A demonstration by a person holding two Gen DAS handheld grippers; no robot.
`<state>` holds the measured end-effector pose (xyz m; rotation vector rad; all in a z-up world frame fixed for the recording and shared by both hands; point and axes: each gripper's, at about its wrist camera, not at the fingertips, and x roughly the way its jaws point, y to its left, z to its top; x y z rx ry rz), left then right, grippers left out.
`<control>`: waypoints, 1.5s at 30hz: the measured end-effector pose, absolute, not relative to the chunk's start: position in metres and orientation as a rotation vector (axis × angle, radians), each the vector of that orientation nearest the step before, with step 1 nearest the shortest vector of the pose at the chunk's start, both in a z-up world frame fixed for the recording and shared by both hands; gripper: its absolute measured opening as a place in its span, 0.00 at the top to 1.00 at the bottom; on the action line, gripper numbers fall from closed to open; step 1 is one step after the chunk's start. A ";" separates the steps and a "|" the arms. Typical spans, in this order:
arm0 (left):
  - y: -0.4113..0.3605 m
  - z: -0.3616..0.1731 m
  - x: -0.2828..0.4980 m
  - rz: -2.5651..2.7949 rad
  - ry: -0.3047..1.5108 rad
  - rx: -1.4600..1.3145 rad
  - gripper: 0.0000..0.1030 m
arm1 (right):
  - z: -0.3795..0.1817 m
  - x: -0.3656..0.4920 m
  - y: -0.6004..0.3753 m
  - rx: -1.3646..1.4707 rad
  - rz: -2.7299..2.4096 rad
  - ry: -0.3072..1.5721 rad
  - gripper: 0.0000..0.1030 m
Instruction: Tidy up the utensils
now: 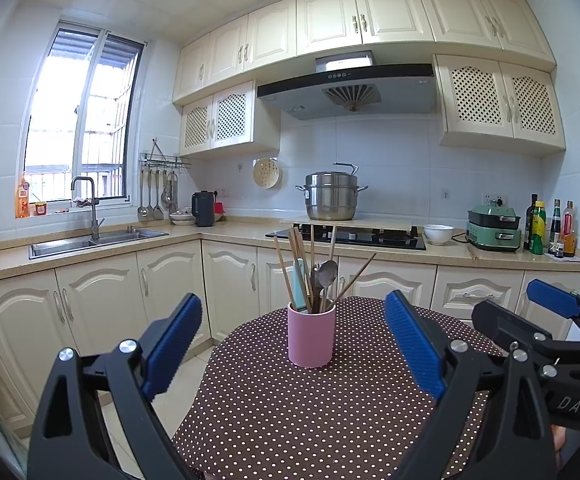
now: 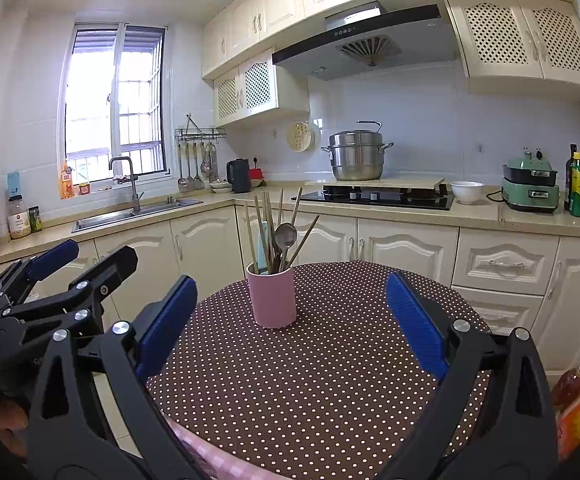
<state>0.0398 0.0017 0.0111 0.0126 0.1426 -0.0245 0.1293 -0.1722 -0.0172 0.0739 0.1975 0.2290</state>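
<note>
A pink cup [image 1: 311, 335] [image 2: 272, 297] stands upright on the round table with a brown polka-dot cloth [image 1: 290, 408] [image 2: 310, 360]. In it stand several wooden chopsticks [image 1: 292, 260] [image 2: 261, 224], a metal spoon [image 1: 327, 272] [image 2: 285, 236] and a pale teal utensil [image 1: 299, 284]. My left gripper [image 1: 293, 320] is open, held back from the cup with nothing between its fingers. My right gripper [image 2: 292, 304] is open too, likewise empty and short of the cup. Each gripper also shows at the side of the other's view.
Behind the table runs an L-shaped counter [image 1: 218, 234] with a sink [image 1: 94, 240], a hob [image 1: 346, 236], a steel steamer pot [image 1: 332, 196], a white bowl [image 1: 438, 234], a green appliance [image 1: 494, 228] and bottles [image 1: 550, 228]. Ladles hang on a wall rack [image 1: 158, 196].
</note>
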 end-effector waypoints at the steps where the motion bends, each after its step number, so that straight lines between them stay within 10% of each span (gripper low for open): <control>1: 0.002 0.011 0.040 -0.025 0.142 0.013 0.12 | -0.017 0.129 -0.172 0.075 0.228 0.199 0.09; 45: -0.001 -0.002 0.082 0.007 0.199 0.037 0.12 | -0.034 0.169 -0.173 0.108 0.253 0.246 0.09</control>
